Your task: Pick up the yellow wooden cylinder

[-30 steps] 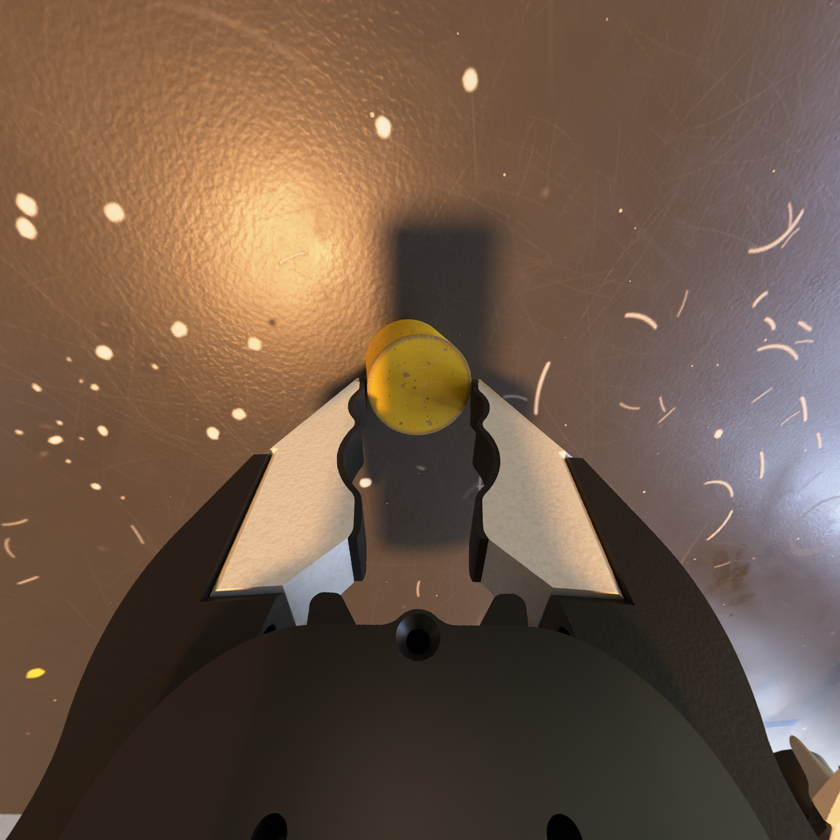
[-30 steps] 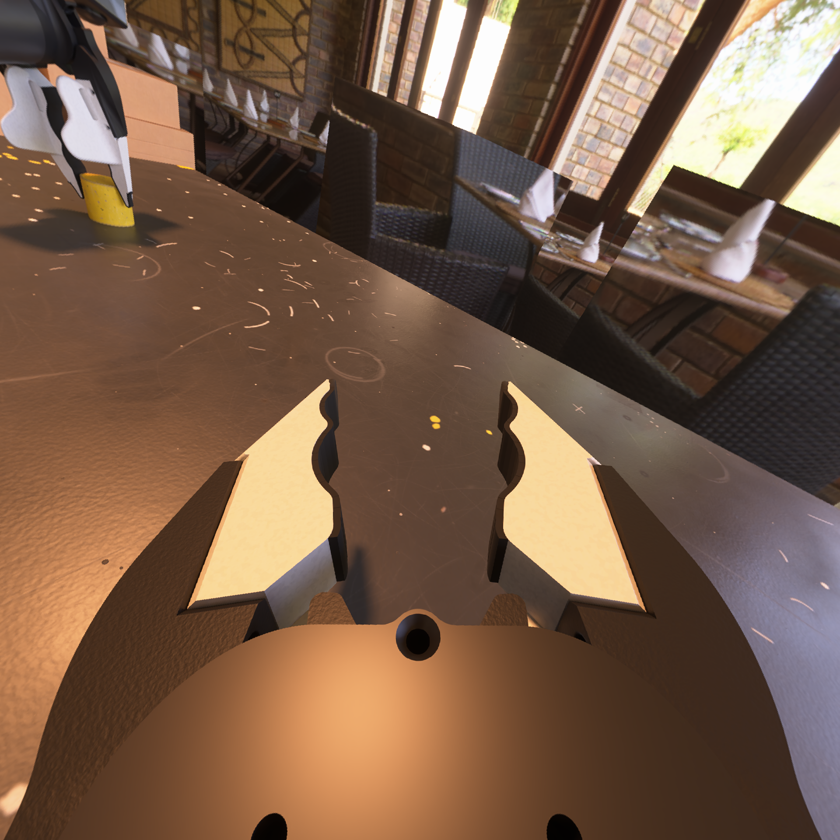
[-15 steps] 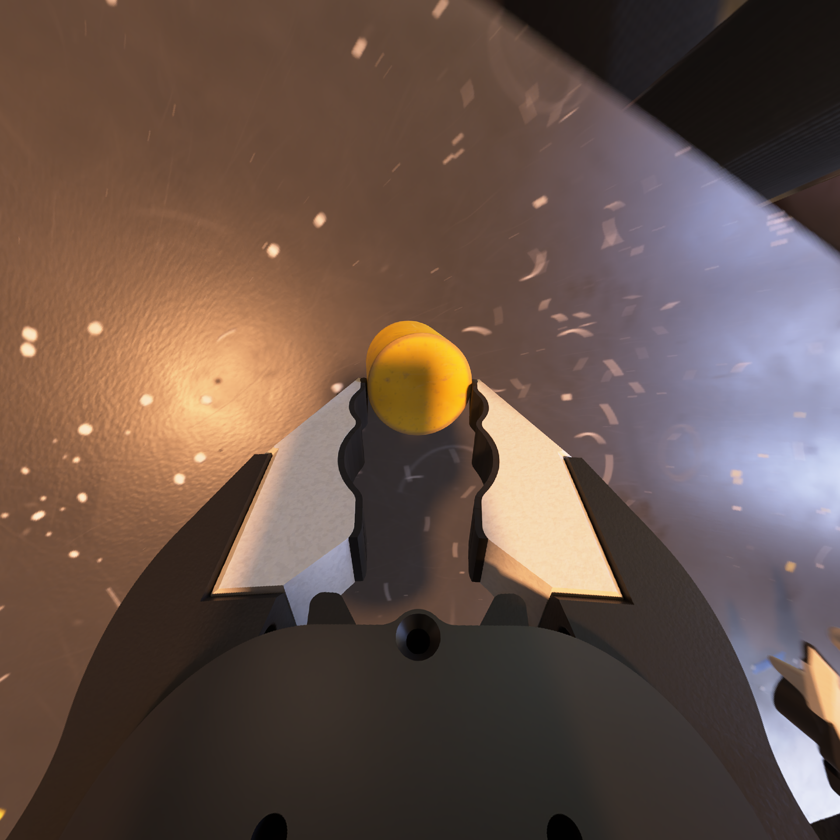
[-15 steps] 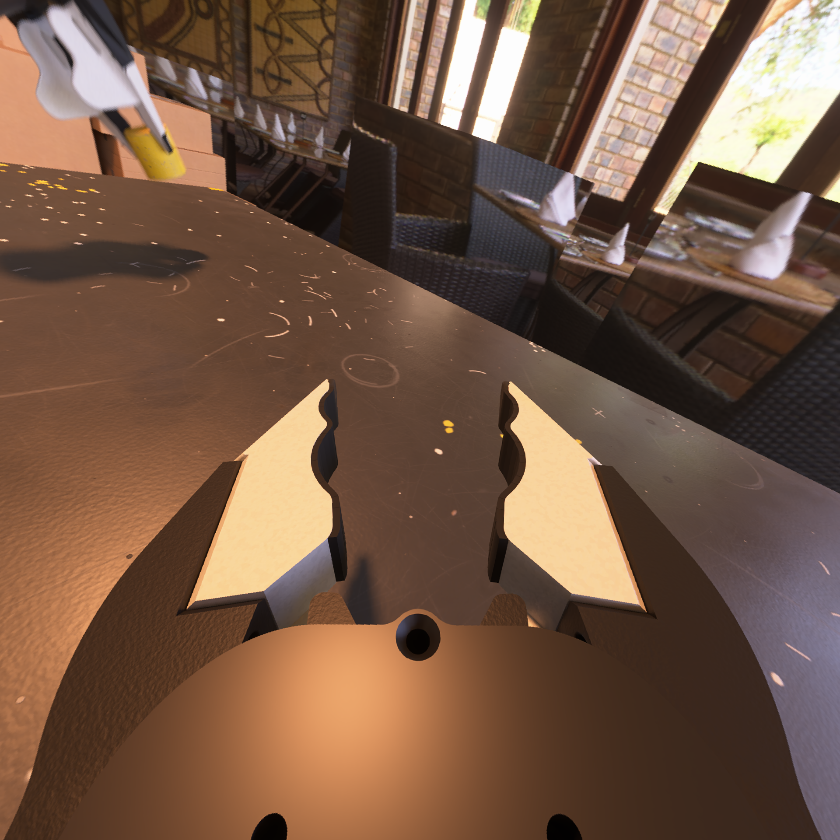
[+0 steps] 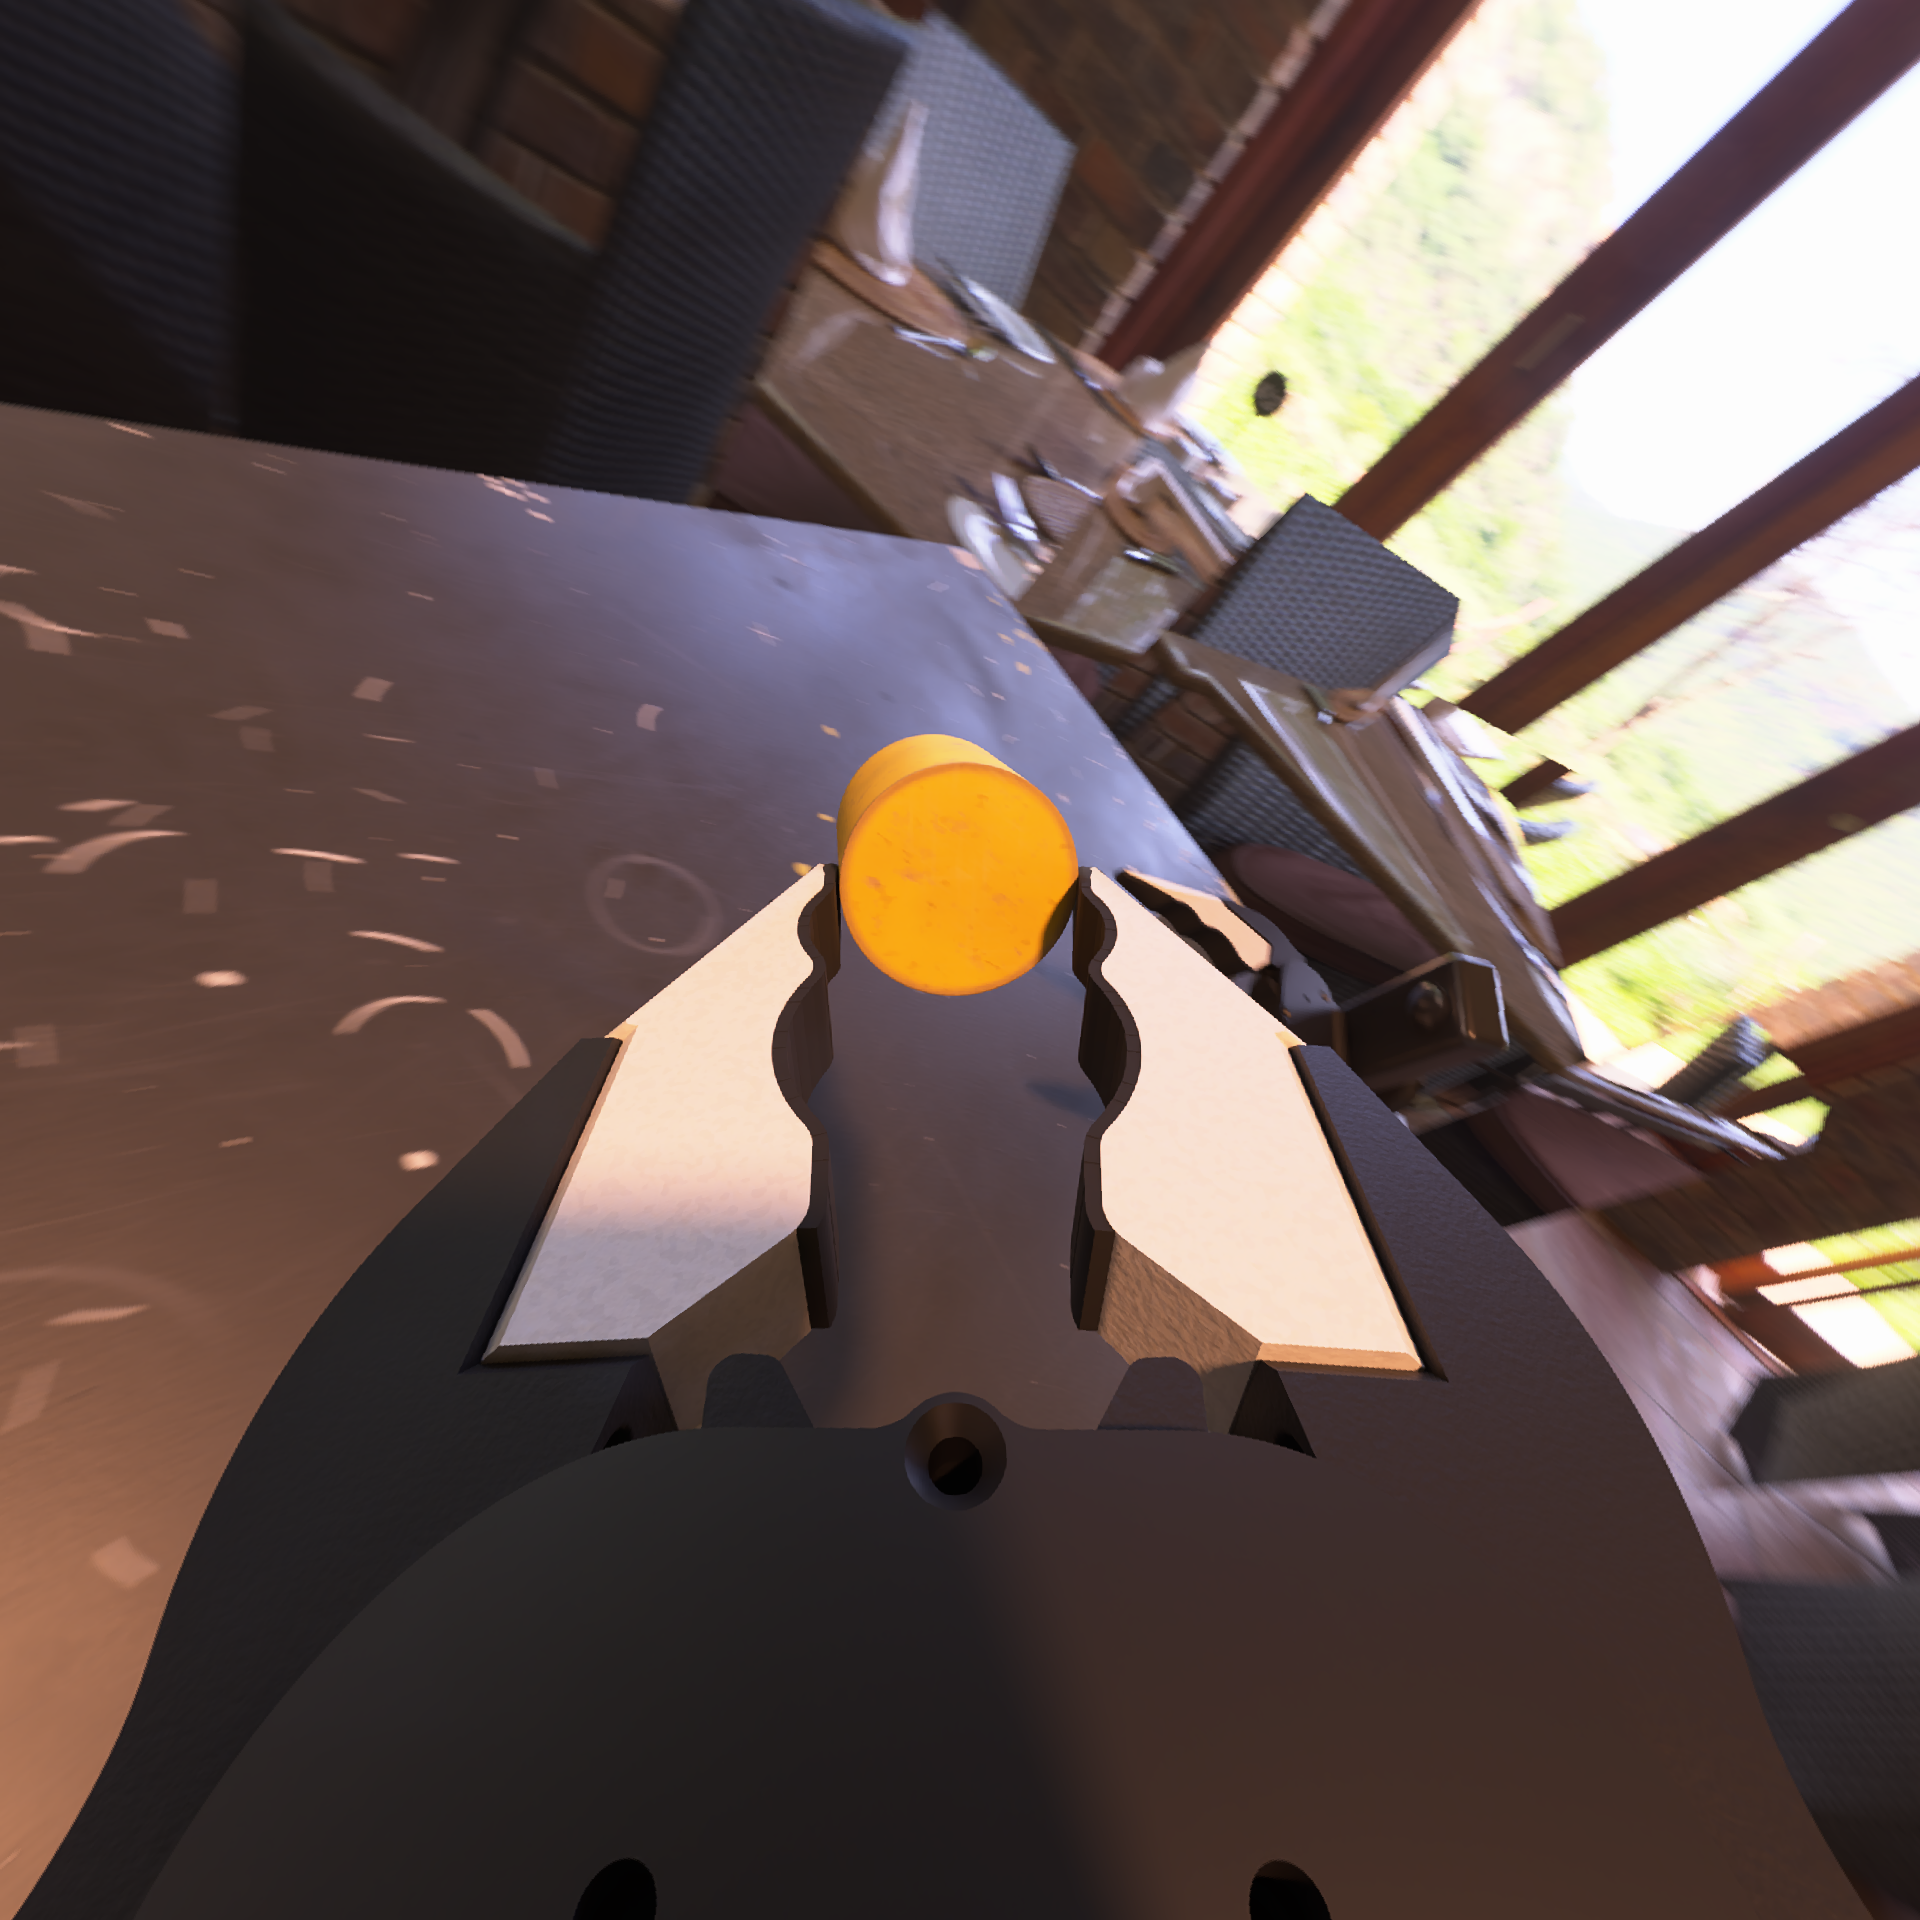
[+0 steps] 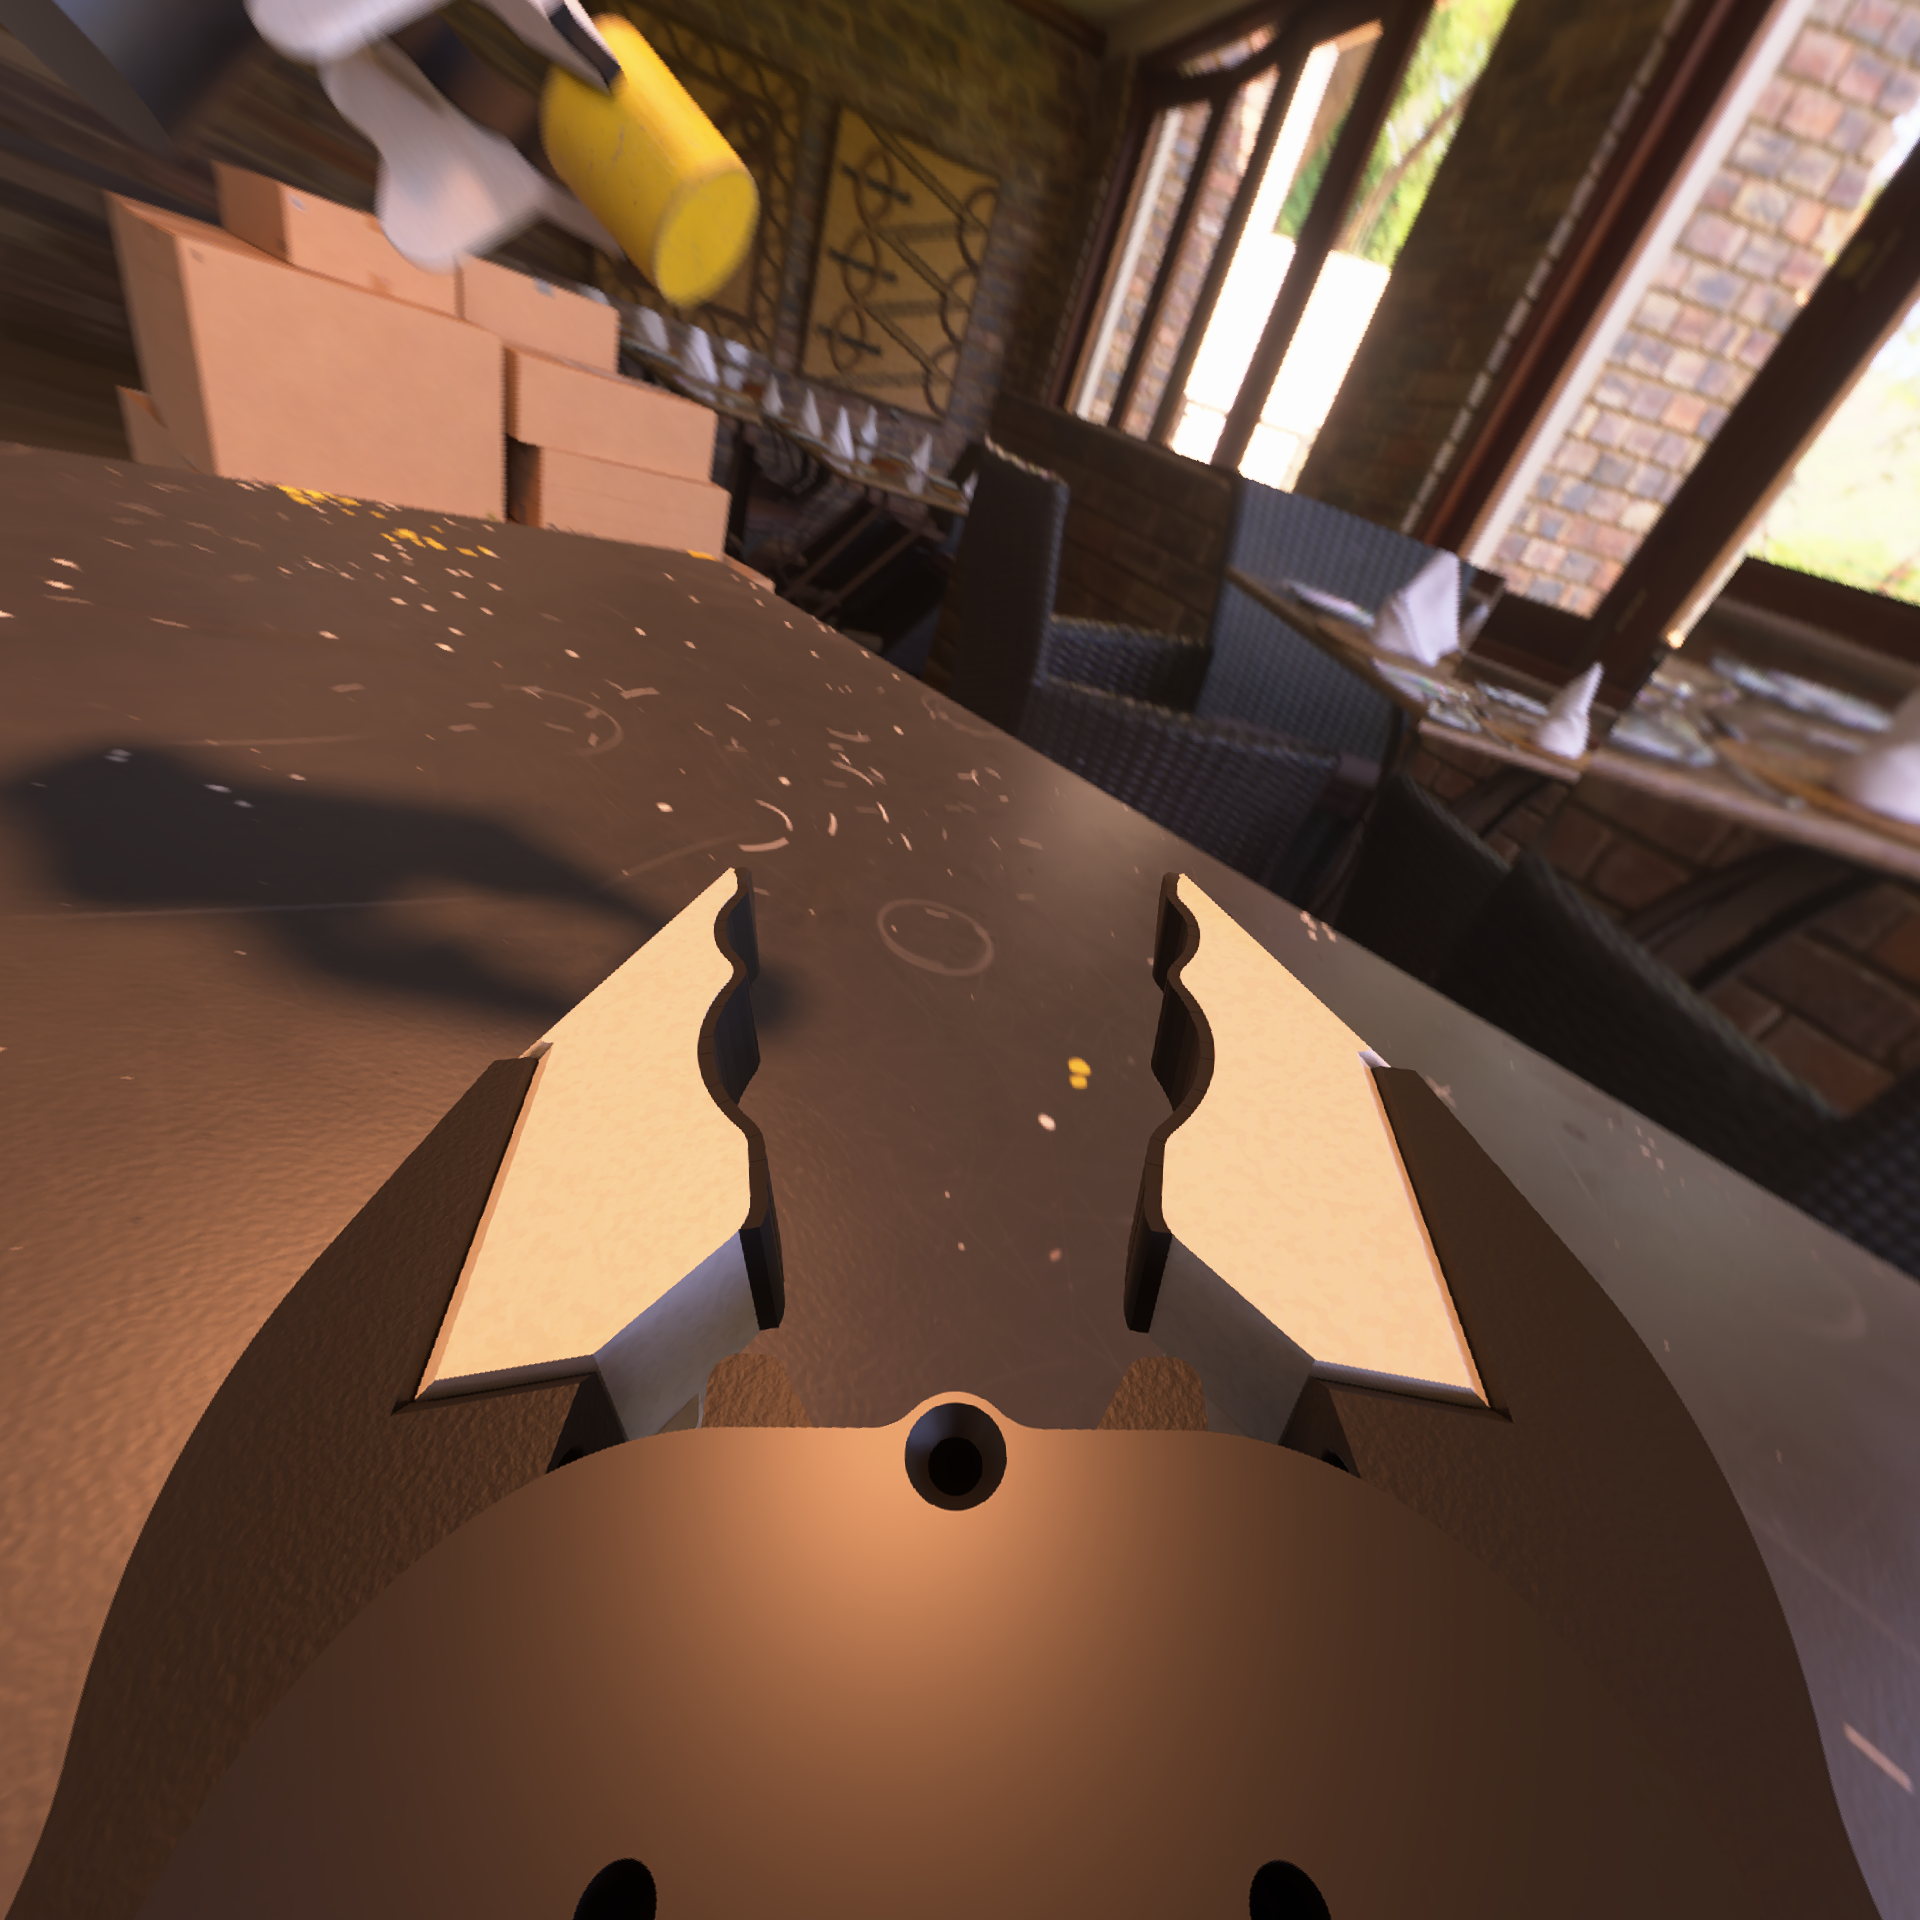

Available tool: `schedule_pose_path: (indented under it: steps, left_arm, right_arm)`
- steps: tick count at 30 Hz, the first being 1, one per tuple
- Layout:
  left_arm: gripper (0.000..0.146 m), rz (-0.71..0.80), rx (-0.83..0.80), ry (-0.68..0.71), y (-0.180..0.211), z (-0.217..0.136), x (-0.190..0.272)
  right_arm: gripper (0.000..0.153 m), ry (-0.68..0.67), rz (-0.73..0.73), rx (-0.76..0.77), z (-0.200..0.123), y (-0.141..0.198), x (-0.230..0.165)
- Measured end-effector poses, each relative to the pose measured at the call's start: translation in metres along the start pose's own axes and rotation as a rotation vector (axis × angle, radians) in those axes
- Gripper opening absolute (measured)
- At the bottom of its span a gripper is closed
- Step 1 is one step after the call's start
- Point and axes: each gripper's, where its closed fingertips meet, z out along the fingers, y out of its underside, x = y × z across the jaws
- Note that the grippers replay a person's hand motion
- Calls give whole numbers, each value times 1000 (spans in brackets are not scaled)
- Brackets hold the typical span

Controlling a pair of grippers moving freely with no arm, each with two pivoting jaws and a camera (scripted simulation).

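Gripping a smooth yellow cylinder, the left gripper.

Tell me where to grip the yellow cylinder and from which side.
Grip the yellow cylinder across its curved wall, one finger on each side, coming in along its axis toward a flat end. The round wall seats in the scalloped fingertips; the flat ends offer nothing to pinch. The left tool already holds it this way, clear of the table.
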Motion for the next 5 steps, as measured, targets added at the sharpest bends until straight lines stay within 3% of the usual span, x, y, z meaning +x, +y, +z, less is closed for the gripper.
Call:
schedule_pose_path:
  steps: [5]
  left_arm:
    - [45,-30,-40,258,41,35,41]
  right_arm:
    - [76,-100,-46,106,-11,-33,-14]
